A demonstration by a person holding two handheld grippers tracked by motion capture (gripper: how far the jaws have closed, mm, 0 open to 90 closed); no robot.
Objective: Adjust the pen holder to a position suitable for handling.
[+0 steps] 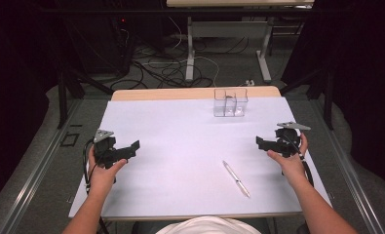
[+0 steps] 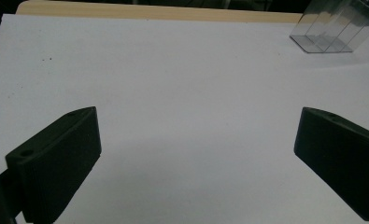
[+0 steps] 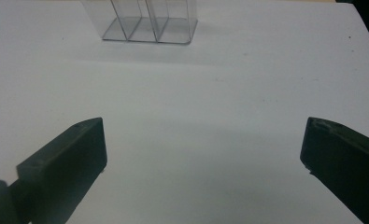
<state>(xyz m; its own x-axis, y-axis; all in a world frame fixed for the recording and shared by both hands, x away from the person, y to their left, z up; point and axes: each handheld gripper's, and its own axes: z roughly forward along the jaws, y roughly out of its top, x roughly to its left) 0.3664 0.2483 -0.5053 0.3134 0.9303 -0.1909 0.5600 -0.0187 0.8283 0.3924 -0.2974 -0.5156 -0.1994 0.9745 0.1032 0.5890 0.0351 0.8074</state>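
Observation:
A silver pen (image 1: 236, 178) lies on the white table sheet (image 1: 180, 146), right of centre toward the front edge. A clear plastic organizer (image 1: 230, 102) with upright compartments stands at the back of the sheet; it appears also in the left gripper view (image 2: 331, 28) and the right gripper view (image 3: 147, 21). My left gripper (image 1: 131, 148) hovers over the left side, open, with nothing between its jaws (image 2: 196, 149). My right gripper (image 1: 262, 144) is held over the right side, open and empty too (image 3: 203, 158). The pen lies between the two grippers, nearer the right one.
The wooden table edge (image 1: 195, 92) runs behind the sheet. Beyond it are cables on the floor (image 1: 170, 68) and the legs of another table (image 1: 190, 48). Dark curtains flank both sides.

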